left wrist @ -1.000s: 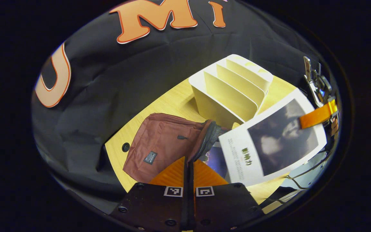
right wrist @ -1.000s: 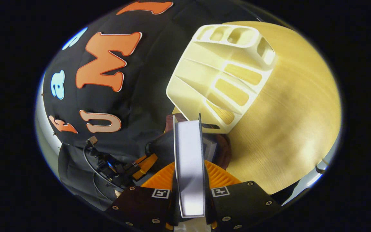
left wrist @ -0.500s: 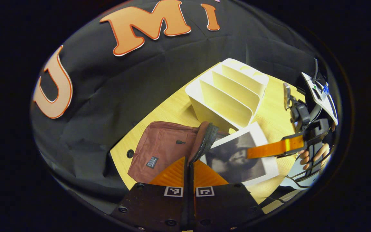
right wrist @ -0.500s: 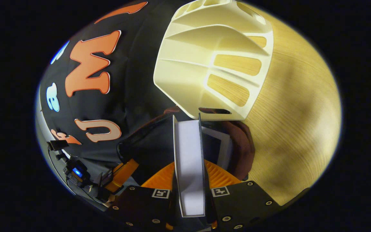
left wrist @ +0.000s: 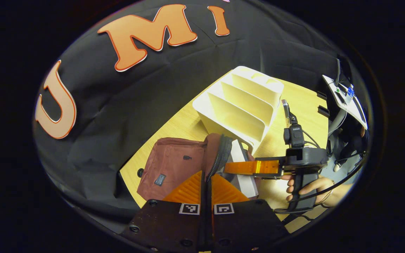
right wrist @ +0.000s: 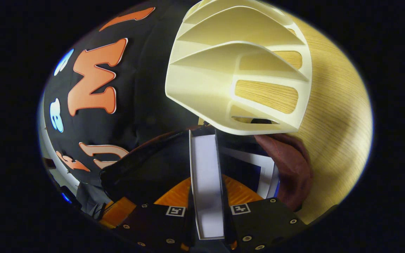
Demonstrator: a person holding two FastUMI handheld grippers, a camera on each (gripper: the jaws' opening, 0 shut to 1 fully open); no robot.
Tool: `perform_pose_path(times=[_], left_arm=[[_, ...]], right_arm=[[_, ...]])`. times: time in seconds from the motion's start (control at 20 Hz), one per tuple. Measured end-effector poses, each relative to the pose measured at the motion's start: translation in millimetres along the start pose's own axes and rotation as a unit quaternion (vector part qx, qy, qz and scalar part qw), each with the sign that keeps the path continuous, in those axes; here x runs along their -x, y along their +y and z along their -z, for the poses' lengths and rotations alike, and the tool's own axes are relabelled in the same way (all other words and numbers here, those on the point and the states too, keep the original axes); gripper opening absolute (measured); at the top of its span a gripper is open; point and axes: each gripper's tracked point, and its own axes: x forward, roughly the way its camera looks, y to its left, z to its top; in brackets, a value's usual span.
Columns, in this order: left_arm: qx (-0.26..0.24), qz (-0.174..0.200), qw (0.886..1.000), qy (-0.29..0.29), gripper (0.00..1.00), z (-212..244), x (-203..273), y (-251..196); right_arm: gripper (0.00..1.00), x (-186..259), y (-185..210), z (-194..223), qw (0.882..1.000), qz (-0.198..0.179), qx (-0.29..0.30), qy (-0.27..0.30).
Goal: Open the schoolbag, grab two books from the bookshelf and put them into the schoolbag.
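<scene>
The maroon schoolbag (left wrist: pixel 174 165) lies on the wooden table (left wrist: pixel 188 119), and my left gripper (left wrist: pixel 206 179) is shut on the zipper edge of its raised flap. My right gripper (right wrist: pixel 206 189) is shut on a white-covered book (right wrist: pixel 206 158), seen edge-on, its far end inside the bag's dark mouth (right wrist: pixel 160 165). In the left gripper view the right gripper (left wrist: pixel 232 168) reaches in from the right, with the book (left wrist: pixel 247 181) slanting into the opening. A second book (right wrist: pixel 258 168) with a blue and white cover lies inside the bag.
The white bookshelf (left wrist: pixel 241 105) with upright dividers stands just behind the bag, close above the book's far end (right wrist: pixel 237 77). A hand (left wrist: pixel 311 186) holds the right gripper's handle. Bare table (right wrist: pixel 336 105) lies to the right of the shelf.
The right gripper has swung the book from lying flat over the table to edge-on and pushed it into the bag's mouth. The left gripper has kept hold of the flap.
</scene>
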Motion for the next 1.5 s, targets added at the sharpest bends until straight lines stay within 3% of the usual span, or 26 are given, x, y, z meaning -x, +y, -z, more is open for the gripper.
perform_pose_path(times=[0.1, 0.15, 0.25, 0.3, 0.5, 0.65, 0.75, 1.05, 1.3, 1.35, 1.45, 1.5], left_arm=[[-0.005, -0.006, 1.000, 0.001, 0.01, 0.3, -0.2, 4.9], [-0.006, -0.008, 1.000, 0.002, 0.01, 0.8, -1.9, 7.2], [0.005, -0.005, 1.000, 0.002, 0.01, 5.9, -4.5, 8.2], [0.013, 0.000, 1.000, 0.003, 0.01, 9.4, -6.4, 8.1], [0.037, 0.016, 0.999, 0.002, 0.01, 19.0, -12.4, 3.3], [0.045, 0.020, 0.999, -0.001, 0.01, 23.4, -13.2, -0.4], [0.051, 0.024, 0.998, -0.002, 0.01, 26.0, -14.8, -5.5], [0.084, 0.035, 0.996, 0.017, 0.01, 37.2, -21.5, -27.4], [0.129, 0.043, 0.989, 0.057, 0.06, 57.5, -22.9, -61.0], [0.142, 0.040, 0.987, 0.063, 0.29, 61.4, -22.8, -67.8], [0.168, 0.031, 0.983, 0.073, 0.63, 68.8, -22.6, -82.0], [0.179, 0.024, 0.981, 0.077, 0.63, 72.7, -23.1, -89.1]], right_arm=[[0.32, -5.0, -1.6, 9.5, 1.000, 0.007, 0.008, 0.002], [0.43, -5.4, -3.5, 16.2, 1.000, 0.012, 0.012, 0.012], [0.36, -2.2, -16.0, 26.0, 0.998, 0.042, 0.010, 0.036], [0.39, 3.3, -25.2, 28.2, 0.997, 0.062, 0.014, 0.044], [0.61, 28.8, -43.5, 22.2, 0.992, 0.111, 0.032, 0.055], [0.85, 51.6, -52.1, 14.3, 0.987, 0.138, 0.060, 0.061], [0.94, 67.4, -55.5, 1.9, 0.983, 0.154, 0.085, 0.059], [0.98, 110.1, -56.6, -46.8, 0.977, 0.172, 0.115, 0.050], [0.98, 144.5, -62.0, -85.1, 0.969, 0.185, 0.142, 0.083], [0.98, 150.2, -64.0, -93.2, 0.965, 0.192, 0.154, 0.092], [0.97, 161.1, -68.0, -110.5, 0.957, 0.203, 0.180, 0.106], [0.97, 166.4, -66.2, -119.5, 0.954, 0.204, 0.190, 0.112]])
